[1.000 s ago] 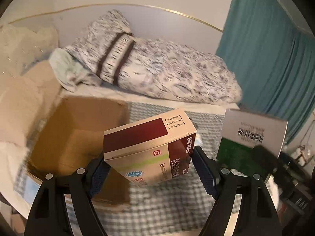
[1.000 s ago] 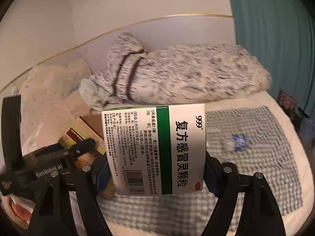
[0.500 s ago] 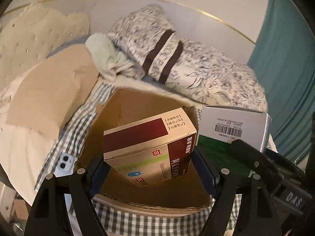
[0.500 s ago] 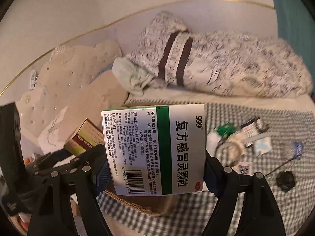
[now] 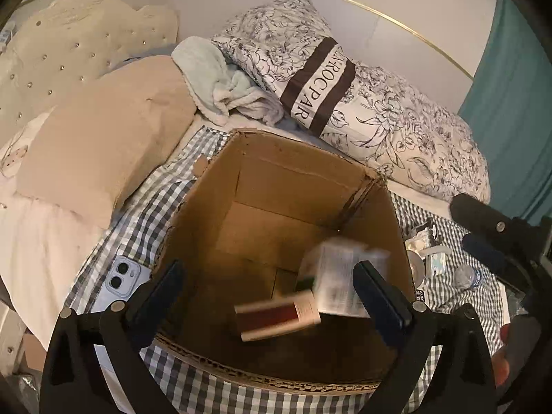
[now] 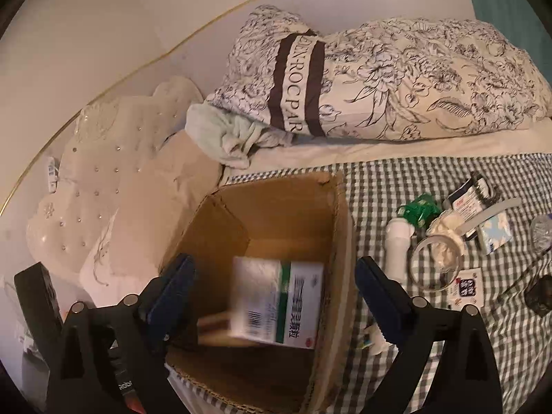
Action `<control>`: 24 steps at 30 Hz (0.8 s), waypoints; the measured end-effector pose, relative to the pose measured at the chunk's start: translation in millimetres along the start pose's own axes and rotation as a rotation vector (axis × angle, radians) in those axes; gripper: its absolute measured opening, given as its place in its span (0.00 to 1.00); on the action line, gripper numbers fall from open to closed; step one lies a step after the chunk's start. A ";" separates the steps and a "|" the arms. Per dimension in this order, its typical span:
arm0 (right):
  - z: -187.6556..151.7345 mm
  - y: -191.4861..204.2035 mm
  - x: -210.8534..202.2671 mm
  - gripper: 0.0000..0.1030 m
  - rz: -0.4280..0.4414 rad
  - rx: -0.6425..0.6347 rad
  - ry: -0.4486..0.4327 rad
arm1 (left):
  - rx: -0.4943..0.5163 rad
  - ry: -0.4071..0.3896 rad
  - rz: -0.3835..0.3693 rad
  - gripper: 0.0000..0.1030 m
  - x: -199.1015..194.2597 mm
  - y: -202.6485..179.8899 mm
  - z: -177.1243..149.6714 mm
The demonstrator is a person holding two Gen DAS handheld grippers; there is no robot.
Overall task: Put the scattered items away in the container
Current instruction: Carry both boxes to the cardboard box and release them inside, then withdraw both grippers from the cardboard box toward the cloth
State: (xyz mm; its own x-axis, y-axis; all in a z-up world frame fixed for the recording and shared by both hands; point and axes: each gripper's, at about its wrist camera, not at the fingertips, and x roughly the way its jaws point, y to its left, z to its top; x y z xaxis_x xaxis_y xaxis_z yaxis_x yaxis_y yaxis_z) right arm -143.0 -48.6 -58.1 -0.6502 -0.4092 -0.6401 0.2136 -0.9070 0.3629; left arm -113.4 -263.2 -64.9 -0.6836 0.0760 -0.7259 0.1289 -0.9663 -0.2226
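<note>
L gripper (image 5: 267, 293) wide open, nothing btwn the pads, hanging over the cardboard box (image 5: 300, 169). R gripper (image 6: 274, 296) same: wide open, nothing held, over the same box (image 6: 339, 241).

Both med boxes are inside the carton, both motion-blurred. Maroon box (image 5: 276, 315) at 6 o'clock in L view, low in the box interior. White/green box (image 5: 339, 276) just beside it at 4 o'clock, overlapping its corner; can't tell if touching. In R view the white/green box (image 6: 279, 305) sits dead centre btwn the fingers, barcode end down, w/ the maroon box (image 6: 214, 327) partly hidden under its lower-left edge.

Carton sits on checked blanket (image 6: 379, 179). Phone (image 5: 119, 277) at 9 o'clock of L view, on the blanket just beside carton's wall.

Scattered items left on blanket, R view 2–3 o'clock: white bottle (image 6: 398, 245), green packet (image 6: 419, 208), tape ring (image 6: 436, 262), small sachets (image 6: 467, 286).

Farther: beige pillow (image 5: 103, 145) at 10 o'clock, mint towel (image 5: 220, 82) at 12, floral duvet (image 5: 396, 110) at 1–2 o'clock, teal curtain (image 5: 510, 79) at far right.
</note>
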 end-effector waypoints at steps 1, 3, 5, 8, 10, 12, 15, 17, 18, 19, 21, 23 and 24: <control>1.1 -1.6 -3.5 0.91 -0.003 -0.001 -0.011 | 0.002 -0.005 0.006 0.98 -1.4 -1.2 -0.3; 1.5 -5.7 -12.7 0.91 -0.006 0.003 -0.033 | 0.014 -0.017 0.014 0.98 -6.1 -6.2 -1.7; 0.8 -10.9 -23.2 0.91 -0.012 0.005 -0.051 | 0.031 -0.032 0.015 0.98 -13.2 -14.7 -4.0; -2.5 -22.9 -46.3 0.91 -0.039 -0.006 -0.086 | 0.049 -0.052 -0.007 0.99 -25.3 -31.2 -8.4; -6.1 -35.1 -66.1 0.92 -0.068 -0.010 -0.111 | 0.055 -0.065 -0.027 1.00 -33.6 -45.7 -12.3; -9.3 -46.6 -82.2 0.92 -0.089 -0.008 -0.128 | 0.066 -0.074 -0.047 1.00 -40.9 -63.3 -15.8; -13.9 -67.3 -108.5 0.91 -0.139 -0.005 -0.146 | 0.091 -0.080 -0.071 1.00 -50.5 -92.6 -23.5; -17.6 -80.2 -123.9 0.91 -0.160 0.001 -0.159 | 0.114 -0.085 -0.084 1.00 -57.4 -114.0 -30.7; -19.9 -87.6 -133.1 0.91 -0.169 0.006 -0.166 | 0.121 -0.086 -0.088 1.00 -59.7 -120.6 -33.1; -21.8 -94.2 -141.0 0.91 -0.177 0.011 -0.172 | 0.129 -0.086 -0.092 1.00 -62.4 -129.8 -36.9; -26.8 -107.5 -156.7 0.91 -0.199 0.020 -0.185 | 0.151 -0.086 -0.101 1.00 -67.1 -146.9 -44.7; -32.5 -120.9 -173.3 0.91 -0.219 0.027 -0.199 | 0.173 -0.092 -0.105 1.00 -72.6 -162.6 -53.5; -36.3 -128.4 -182.8 0.91 -0.229 0.031 -0.207 | 0.180 -0.093 -0.108 1.00 -75.0 -169.1 -57.6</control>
State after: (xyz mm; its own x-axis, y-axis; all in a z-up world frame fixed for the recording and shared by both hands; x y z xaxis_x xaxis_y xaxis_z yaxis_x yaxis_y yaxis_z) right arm -25.1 139.0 -12.2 -0.8142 -0.1630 -0.5572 0.0244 -0.9685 0.2477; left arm -42.6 -91.3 -10.4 -0.7510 0.1667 -0.6389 -0.0735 -0.9827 -0.1700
